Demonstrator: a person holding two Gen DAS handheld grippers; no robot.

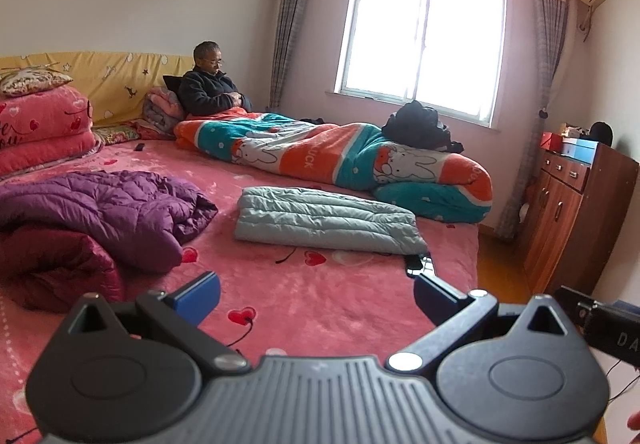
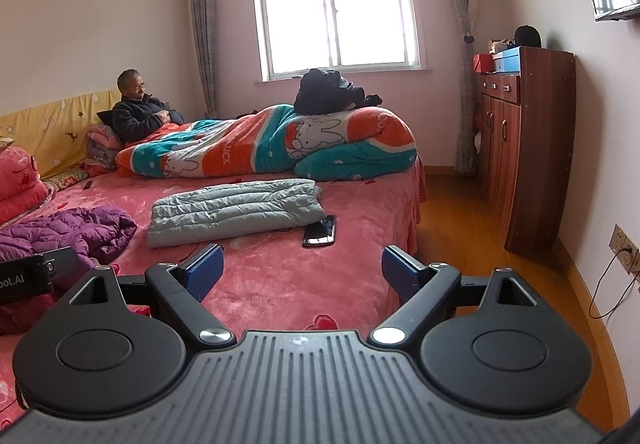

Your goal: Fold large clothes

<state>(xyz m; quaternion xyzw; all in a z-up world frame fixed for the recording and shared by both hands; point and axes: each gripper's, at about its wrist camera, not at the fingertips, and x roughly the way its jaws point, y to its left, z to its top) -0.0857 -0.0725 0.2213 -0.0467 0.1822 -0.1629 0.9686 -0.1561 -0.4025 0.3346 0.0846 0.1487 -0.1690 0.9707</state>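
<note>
We hold the left gripper (image 1: 316,298) and right gripper (image 2: 302,270) with jaws spread and empty above the bed (image 2: 280,284), where the folded grey jacket (image 2: 236,210) lies ahead, long axis left-to-right.

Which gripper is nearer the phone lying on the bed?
Right. The right gripper hangs open just short of the phone, which lies slightly to its right. The left gripper, also open, is farther left, toward the purple jacket.
</note>
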